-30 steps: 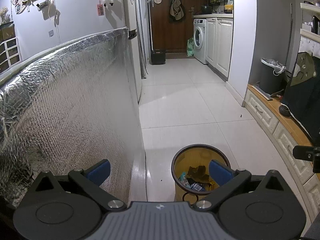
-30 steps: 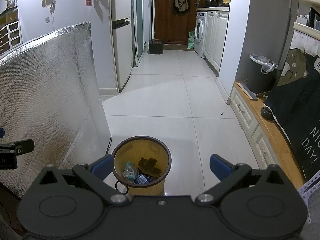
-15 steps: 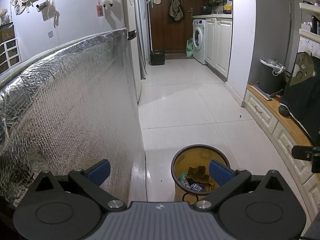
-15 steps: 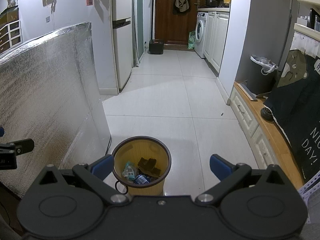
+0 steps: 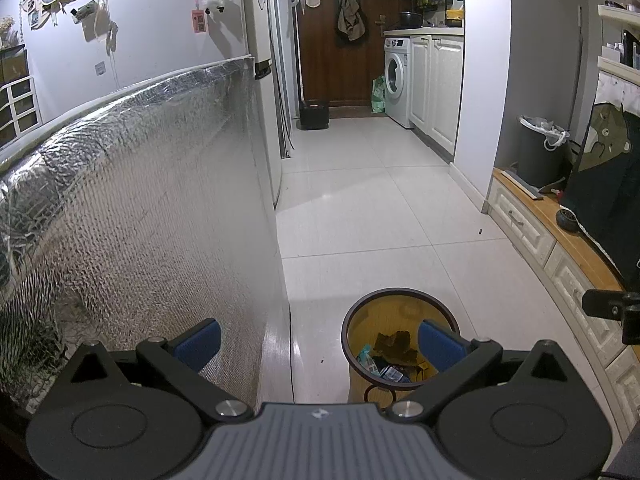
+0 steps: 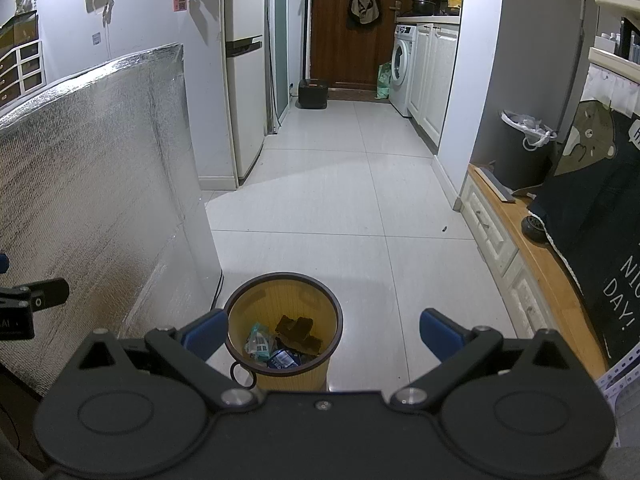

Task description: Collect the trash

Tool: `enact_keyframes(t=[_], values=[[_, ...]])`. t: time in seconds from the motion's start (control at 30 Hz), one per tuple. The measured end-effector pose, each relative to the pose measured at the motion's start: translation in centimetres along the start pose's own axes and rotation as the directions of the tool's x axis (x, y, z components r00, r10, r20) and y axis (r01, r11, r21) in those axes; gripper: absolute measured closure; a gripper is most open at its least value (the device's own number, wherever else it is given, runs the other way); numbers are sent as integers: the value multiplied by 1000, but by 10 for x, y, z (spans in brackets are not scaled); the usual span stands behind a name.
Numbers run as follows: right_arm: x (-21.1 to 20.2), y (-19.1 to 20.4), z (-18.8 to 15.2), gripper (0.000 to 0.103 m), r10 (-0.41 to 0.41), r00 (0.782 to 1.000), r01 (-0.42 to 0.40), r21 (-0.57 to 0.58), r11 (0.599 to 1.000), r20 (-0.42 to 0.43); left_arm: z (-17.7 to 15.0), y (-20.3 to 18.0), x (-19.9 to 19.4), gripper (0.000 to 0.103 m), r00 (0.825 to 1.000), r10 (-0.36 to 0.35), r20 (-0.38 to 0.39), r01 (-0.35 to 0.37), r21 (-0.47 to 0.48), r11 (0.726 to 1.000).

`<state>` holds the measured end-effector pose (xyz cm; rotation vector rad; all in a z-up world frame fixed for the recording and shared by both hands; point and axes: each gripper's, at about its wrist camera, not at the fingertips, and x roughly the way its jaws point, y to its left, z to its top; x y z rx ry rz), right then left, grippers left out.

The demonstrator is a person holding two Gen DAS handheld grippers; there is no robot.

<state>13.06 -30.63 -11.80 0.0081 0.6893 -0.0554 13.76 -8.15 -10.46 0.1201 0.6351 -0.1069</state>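
Both the left gripper and right gripper hover above the bin on the floor, jaws wide and empty; next, find more litter.

Left gripper and right gripper hover level, jaws spread wide (both empty).
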Motion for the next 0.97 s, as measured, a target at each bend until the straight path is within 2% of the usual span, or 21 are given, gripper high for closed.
enact_keyframes(t=[0.97], values=[[0,1,0,0,-1,1000,1,-1,1000,0,-1,-1,2,0,1000,9,-8,-9,19,1000]])
